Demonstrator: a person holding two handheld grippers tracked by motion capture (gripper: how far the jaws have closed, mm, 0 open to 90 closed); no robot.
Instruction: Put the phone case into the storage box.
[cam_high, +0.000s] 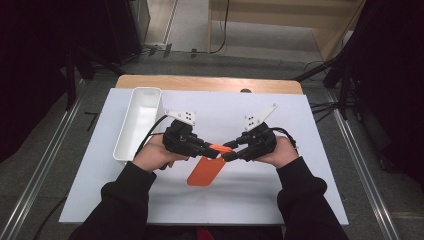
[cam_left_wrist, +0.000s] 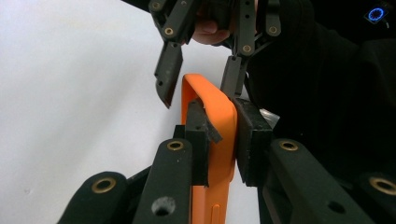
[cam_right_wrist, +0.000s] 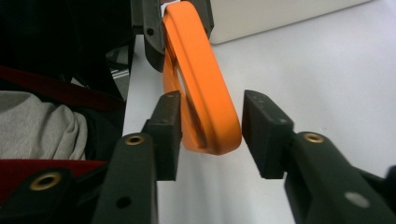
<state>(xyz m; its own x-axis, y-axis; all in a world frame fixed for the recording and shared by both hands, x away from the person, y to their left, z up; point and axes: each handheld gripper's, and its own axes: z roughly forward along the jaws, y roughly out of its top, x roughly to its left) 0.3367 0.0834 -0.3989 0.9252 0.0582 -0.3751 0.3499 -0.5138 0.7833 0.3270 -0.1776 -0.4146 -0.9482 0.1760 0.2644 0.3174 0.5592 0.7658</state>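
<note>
**Two hand-held grippers meet at an orange phone case above a white table**

At far left, a long white tray sits on the white table. Just right of it, the left gripper is clamped tight on one end of an orange phone case, one pad inside the shell and one outside. The case hangs tilted between both tools. On the right, the right gripper has its jaws partly apart, straddling the case's other end; a clear gap shows beside one pad.
</note>
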